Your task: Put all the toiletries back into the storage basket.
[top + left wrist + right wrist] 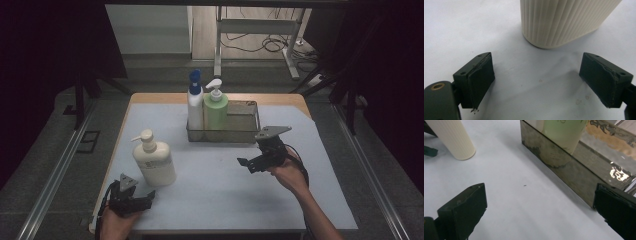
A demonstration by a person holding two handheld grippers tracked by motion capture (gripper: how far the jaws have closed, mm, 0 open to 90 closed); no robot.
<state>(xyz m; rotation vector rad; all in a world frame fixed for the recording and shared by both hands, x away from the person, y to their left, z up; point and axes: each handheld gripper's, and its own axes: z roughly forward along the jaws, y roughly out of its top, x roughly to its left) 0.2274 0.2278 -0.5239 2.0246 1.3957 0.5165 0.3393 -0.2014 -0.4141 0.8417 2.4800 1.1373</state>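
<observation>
cream pump bottle (pixel 154 161) upright, left-front of wire basket (pixel 248 131), on table (pixel 220 185) | left gripper (pixel 141 199) released, just before bottle, empty | right gripper (pixel 248 163) released, empty, near basket front | green bottle (pixel 216 111), white-blue bottle (pixel 195 104) in basket

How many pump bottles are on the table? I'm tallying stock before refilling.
3: a cream bottle standing on the mat at front left, and a white bottle with a blue pump and a green bottle standing side by side at the left end of the metal basket. None looks hidden.
</observation>
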